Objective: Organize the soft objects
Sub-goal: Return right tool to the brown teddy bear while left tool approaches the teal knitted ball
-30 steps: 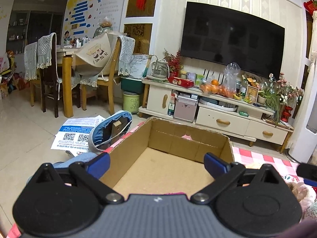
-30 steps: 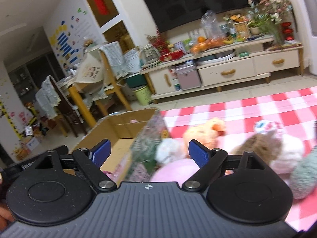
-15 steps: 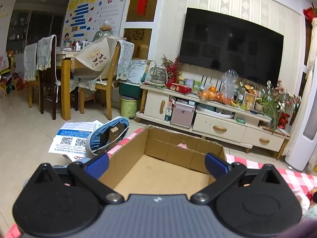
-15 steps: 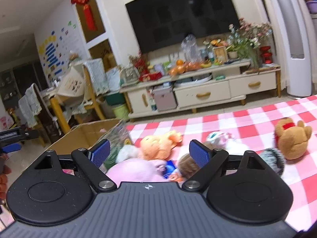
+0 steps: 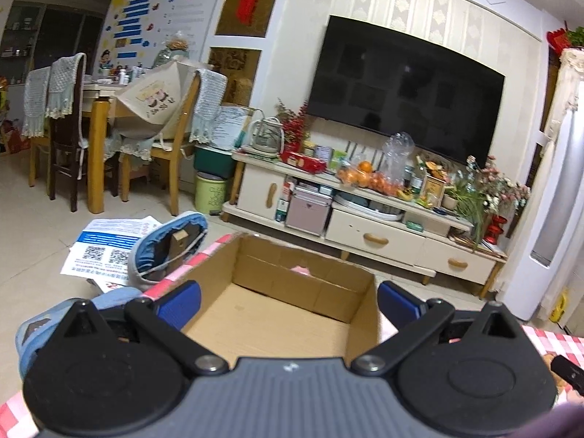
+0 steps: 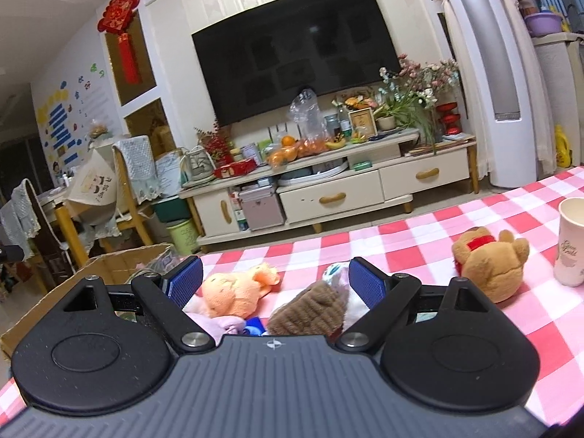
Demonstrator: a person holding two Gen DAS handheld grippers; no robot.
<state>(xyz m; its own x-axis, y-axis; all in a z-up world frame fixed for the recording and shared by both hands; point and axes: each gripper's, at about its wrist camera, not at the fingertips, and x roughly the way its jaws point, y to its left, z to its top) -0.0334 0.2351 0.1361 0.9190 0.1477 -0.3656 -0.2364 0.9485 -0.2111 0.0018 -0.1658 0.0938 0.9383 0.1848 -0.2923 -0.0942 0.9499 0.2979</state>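
The left claw [image 5: 288, 301] is hovering with its jaws spread wide over the cardboard box [image 5: 277, 314], gripping nothing. The right claw [image 6: 275, 279] is also gaping wide and holding nothing, hanging over a heap of soft toys on the checked counter [image 6: 419, 226]: an orange plush [image 6: 233, 290] to the left, a brown knitted toy [image 6: 310, 310] near, and a teddy bear [image 6: 489, 261] further right beside a paper cup [image 6: 571, 242].

Cardboard box [image 6: 109, 266] left of plush toys [image 6: 233, 292]; paper cup [image 6: 571, 241] far right
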